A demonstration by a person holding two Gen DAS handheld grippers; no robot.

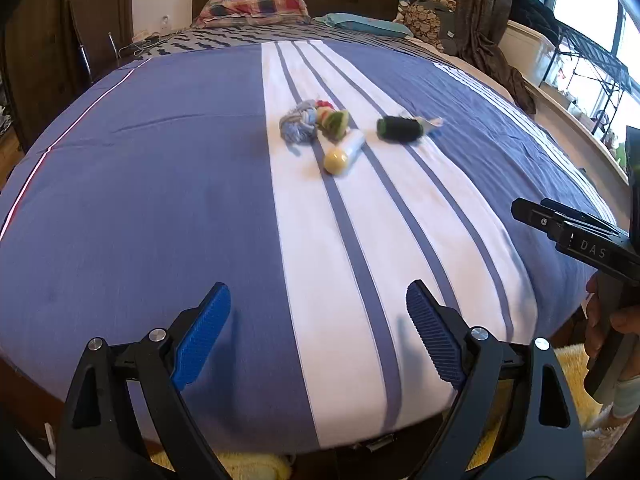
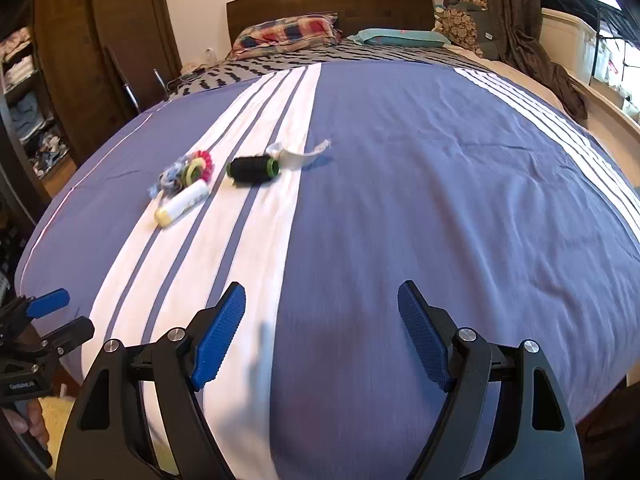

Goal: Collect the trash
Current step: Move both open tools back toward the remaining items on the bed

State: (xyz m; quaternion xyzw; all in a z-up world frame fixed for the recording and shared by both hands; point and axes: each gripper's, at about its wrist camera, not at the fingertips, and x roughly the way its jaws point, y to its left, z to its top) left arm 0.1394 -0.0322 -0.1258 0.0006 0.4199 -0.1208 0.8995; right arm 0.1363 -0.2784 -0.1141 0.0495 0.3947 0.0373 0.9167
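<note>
Setting: bed (image 1: 160,200) under a blue cover with white stripes; a small litter cluster lies mid-bed on the white band, far from both tools.
Litter, left: tangle of blue-grey scraps (image 1: 296,126) with red and green bits, touching a white tube with yellow cap (image 1: 345,151).
Litter, right: black roll with green ends (image 1: 400,129), just beside a white strip of paper (image 2: 302,153) on its far right.
Left gripper (image 1: 318,330): fingers apart, nothing between them, over the near edge of the bed.
Right gripper (image 2: 322,330): fingers apart, empty, also over the near edge, well short of the cluster.
Stage, judged: approach only; nothing collected yet.
Risk one: the tube and roll are round and may roll away on the soft cover if nudged off-centre.
Risk two: the loose tangle may shed pieces if pinched at one end.
Risk three: the thin strip lies flat; fingers may catch the cover instead.
Receptacle: none in view.
</note>
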